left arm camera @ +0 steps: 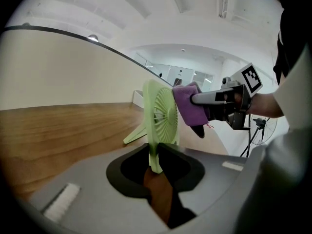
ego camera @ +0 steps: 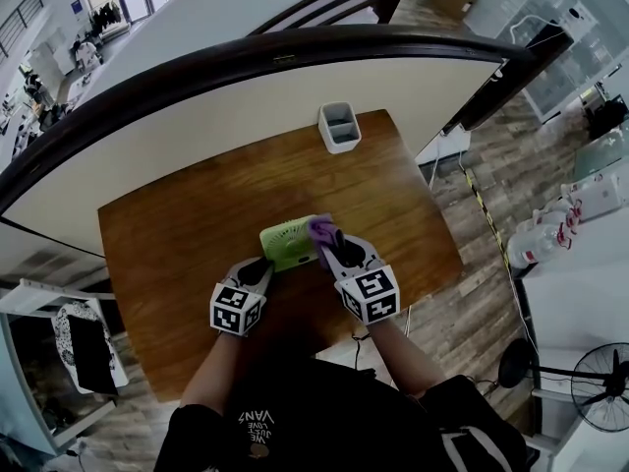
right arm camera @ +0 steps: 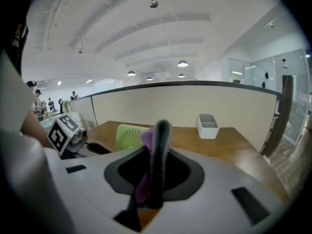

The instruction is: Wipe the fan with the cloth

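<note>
Room: open office, a curved partition behind a wooden table; a white bin stands at the table's far edge, upper middle of the head view.
Fan: the small green fan sits mid-frame in the head view, near the table's front edge, upright on its rear prop.
Left claw: the left claw is clenched on the fan's lower rim, a thin bite at the edge only.
Right claw: the right claw is clamped on the purple cloth, which meets the fan's grille on its right side.
Stage: I'd say wiping is under way on the front face.
Risk, twist: a hard push with the cloth could pivot the fan out of that narrow rim hold.
Risk, snag: cloth may catch in the grille slats and drag loose from the claw.
Risk, tip: sideways pressure could lift the prop and topple the fan.
</note>
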Motion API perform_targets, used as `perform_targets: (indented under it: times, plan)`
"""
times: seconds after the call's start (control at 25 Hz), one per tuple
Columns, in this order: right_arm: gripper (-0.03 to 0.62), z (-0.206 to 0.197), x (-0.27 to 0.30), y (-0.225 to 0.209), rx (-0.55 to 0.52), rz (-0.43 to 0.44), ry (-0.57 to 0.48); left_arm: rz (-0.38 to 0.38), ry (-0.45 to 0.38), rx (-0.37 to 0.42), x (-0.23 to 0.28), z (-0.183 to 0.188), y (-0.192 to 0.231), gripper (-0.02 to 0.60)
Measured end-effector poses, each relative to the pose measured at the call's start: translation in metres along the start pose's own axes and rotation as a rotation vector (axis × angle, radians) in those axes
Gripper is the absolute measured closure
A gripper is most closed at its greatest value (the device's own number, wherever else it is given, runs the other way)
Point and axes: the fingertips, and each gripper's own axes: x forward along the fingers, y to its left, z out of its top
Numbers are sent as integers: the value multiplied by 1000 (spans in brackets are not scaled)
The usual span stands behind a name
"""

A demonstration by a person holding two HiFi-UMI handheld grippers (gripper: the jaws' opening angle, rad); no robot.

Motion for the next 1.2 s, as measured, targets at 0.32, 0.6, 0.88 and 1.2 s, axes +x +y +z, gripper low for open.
perform_targets:
  times: [0.32, 0.6, 0.88, 1.2]
  plan:
    - [510, -9, -12, -26, 73, -99, 5, -4, -3, -5, 0, 0, -1, 509]
    - [510, -12, -7, 33, 33, 42, -8, 9, -23, -18, -7, 4, -3, 509]
    - [510, -17, 17, 100, -63, 201, 14, 61, -63, -55, -35, 1, 0, 515]
    - [510, -19, 40, 112, -127, 215, 40, 99, -104, -79, -62, 5, -1, 566]
